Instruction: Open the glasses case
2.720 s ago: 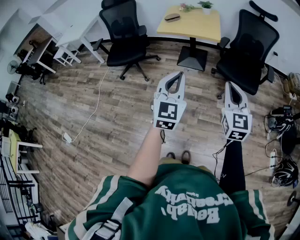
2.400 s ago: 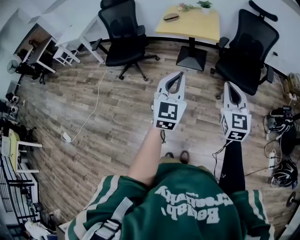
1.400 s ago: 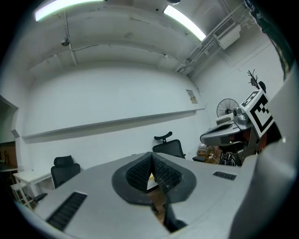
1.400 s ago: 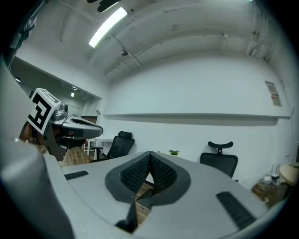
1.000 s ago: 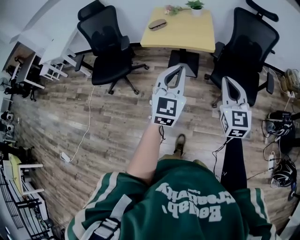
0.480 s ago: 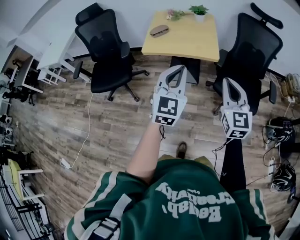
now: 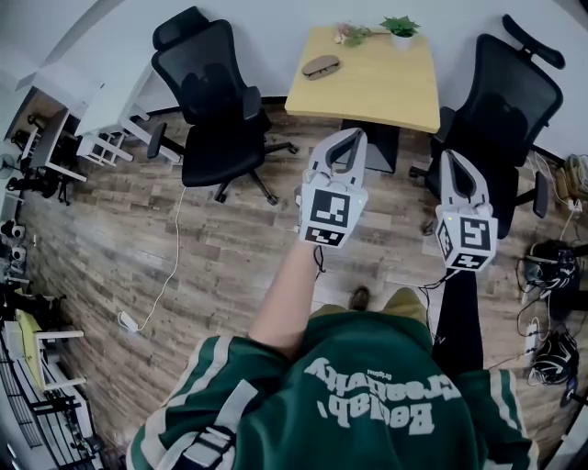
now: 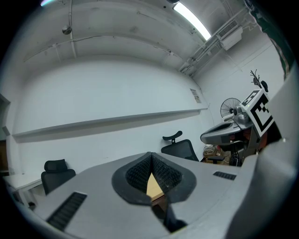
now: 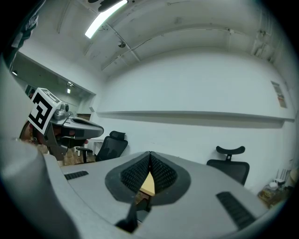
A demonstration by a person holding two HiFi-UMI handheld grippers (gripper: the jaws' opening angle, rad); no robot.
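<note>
The brown oval glasses case (image 7: 321, 66) lies closed near the far left corner of the yellow table (image 7: 386, 78), well ahead of both grippers. My left gripper (image 7: 353, 134) is held out level over the wooden floor, short of the table's near edge, its jaws shut with nothing between them. My right gripper (image 7: 451, 153) hangs beside it to the right, also shut and empty, in front of a black chair. In the left gripper view the left gripper (image 8: 150, 154) has its tips together, with a sliver of the yellow table (image 8: 153, 185) showing below them. The right gripper (image 9: 150, 153) looks the same.
Black office chairs stand left (image 7: 216, 101) and right (image 7: 503, 92) of the table. A potted plant (image 7: 401, 27) and flowers (image 7: 351, 35) sit at the table's far edge. White desks (image 7: 96, 92) are at left, a cable (image 7: 173, 240) runs over the floor, and bags (image 7: 551, 266) lie at right.
The table and chairs have slid lower and nearer in the head view as the person walks toward them. Both grippers stay shut and side by side.
</note>
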